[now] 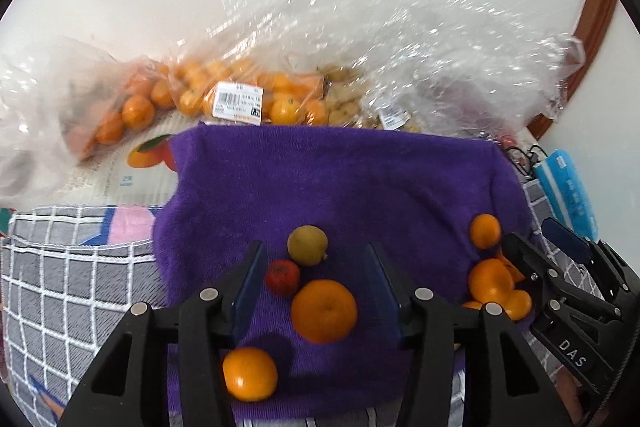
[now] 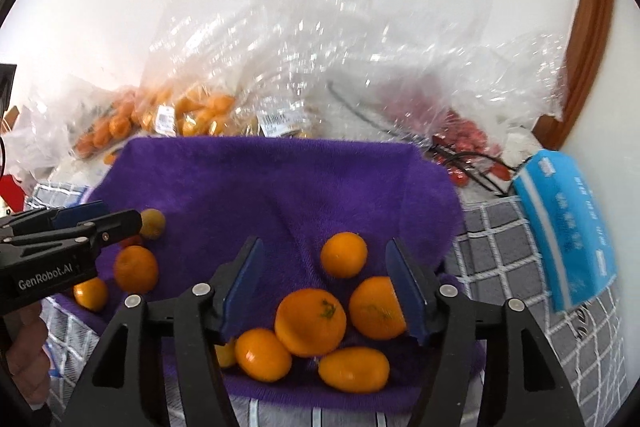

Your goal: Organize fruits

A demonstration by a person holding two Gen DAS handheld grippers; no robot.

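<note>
A purple towel (image 1: 340, 179) lies on a grey checked cloth and holds loose fruit. My left gripper (image 1: 316, 261) is open over a large orange (image 1: 323, 311), a small red fruit (image 1: 283, 277) and a yellow-green fruit (image 1: 307, 245); another orange (image 1: 249, 373) lies below the left finger. My right gripper (image 2: 324, 259) is open over a pile of several oranges (image 2: 310, 321) on the towel (image 2: 272, 187); one orange (image 2: 344, 254) sits between the fingertips. The right gripper shows in the left wrist view (image 1: 552, 247), and the left gripper in the right wrist view (image 2: 108, 217).
Clear plastic bags (image 1: 360, 47) stand behind the towel against the white wall, some holding oranges (image 1: 240, 95), yellowish fruit (image 1: 344, 107) and red fruit (image 2: 464, 139). A blue tissue pack (image 2: 568, 227) lies at right. The grey checked cloth (image 1: 68, 275) surrounds the towel.
</note>
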